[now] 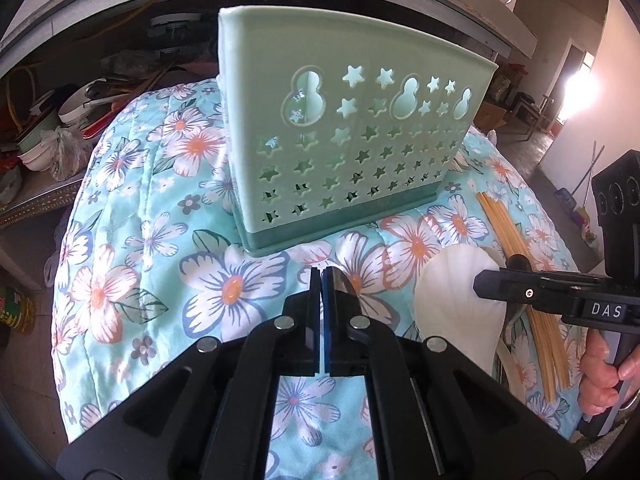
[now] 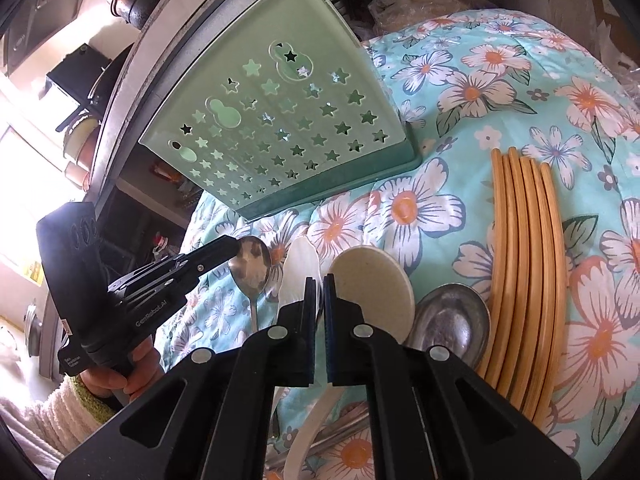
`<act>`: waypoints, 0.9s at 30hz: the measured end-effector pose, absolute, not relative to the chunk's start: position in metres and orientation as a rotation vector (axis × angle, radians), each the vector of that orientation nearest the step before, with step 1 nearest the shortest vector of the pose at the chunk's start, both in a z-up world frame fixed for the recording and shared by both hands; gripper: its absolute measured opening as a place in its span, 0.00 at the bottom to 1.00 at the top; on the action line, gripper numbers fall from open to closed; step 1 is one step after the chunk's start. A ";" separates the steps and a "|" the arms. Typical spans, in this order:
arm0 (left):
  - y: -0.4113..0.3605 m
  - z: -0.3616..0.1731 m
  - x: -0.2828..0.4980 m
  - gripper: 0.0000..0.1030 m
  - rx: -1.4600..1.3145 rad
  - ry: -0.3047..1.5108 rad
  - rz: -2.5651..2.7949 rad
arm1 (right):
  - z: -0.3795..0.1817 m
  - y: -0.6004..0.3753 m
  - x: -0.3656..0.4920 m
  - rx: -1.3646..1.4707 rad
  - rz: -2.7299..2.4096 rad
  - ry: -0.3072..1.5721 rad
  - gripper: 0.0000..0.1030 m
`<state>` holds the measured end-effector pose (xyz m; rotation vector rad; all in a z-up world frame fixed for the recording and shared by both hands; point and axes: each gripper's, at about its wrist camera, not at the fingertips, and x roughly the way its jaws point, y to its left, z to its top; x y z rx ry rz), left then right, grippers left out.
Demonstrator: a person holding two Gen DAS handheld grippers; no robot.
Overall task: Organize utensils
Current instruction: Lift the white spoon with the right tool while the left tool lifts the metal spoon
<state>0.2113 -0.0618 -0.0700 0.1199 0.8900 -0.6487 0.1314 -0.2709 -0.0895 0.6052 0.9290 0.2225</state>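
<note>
A mint-green utensil holder [image 1: 340, 140] [image 2: 280, 120] with star cut-outs stands on the floral cloth [image 1: 132, 240]. My left gripper [image 1: 322, 274] [image 2: 236, 246] is shut just in front of it. The rim of a small metal spoon [image 1: 343, 282] [image 2: 251, 264] is pinched at its right pad. My right gripper [image 2: 319, 280] [image 1: 478, 282] is shut over the neck of a white plastic spoon [image 2: 298, 268] [image 1: 448, 300], whose handle runs back under the fingers. A round beige paddle [image 2: 376, 292], a large metal ladle [image 2: 448, 324] and bamboo chopsticks [image 2: 524, 260] [image 1: 520, 256] lie to the right.
A low metal shelf edge [image 1: 400, 4] hangs just above the holder. Bowls and pans [image 1: 80, 100] are piled at the left beyond the cloth. A hand [image 1: 600, 372] [image 2: 120, 376] grips each tool's handle.
</note>
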 end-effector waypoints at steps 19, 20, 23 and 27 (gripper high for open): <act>-0.017 0.046 0.174 0.00 0.058 0.612 -0.556 | 0.012 -0.293 0.107 0.550 0.267 0.683 0.03; -0.015 0.057 0.175 0.00 0.049 0.590 -0.554 | 0.020 -0.295 0.108 0.548 0.271 0.668 0.03; -0.010 0.091 0.181 0.00 0.021 0.510 -0.547 | 0.048 -0.304 0.112 0.534 0.282 0.605 0.03; -0.010 0.134 0.198 0.00 0.000 0.408 -0.512 | 0.090 -0.315 0.121 0.496 0.274 0.508 0.03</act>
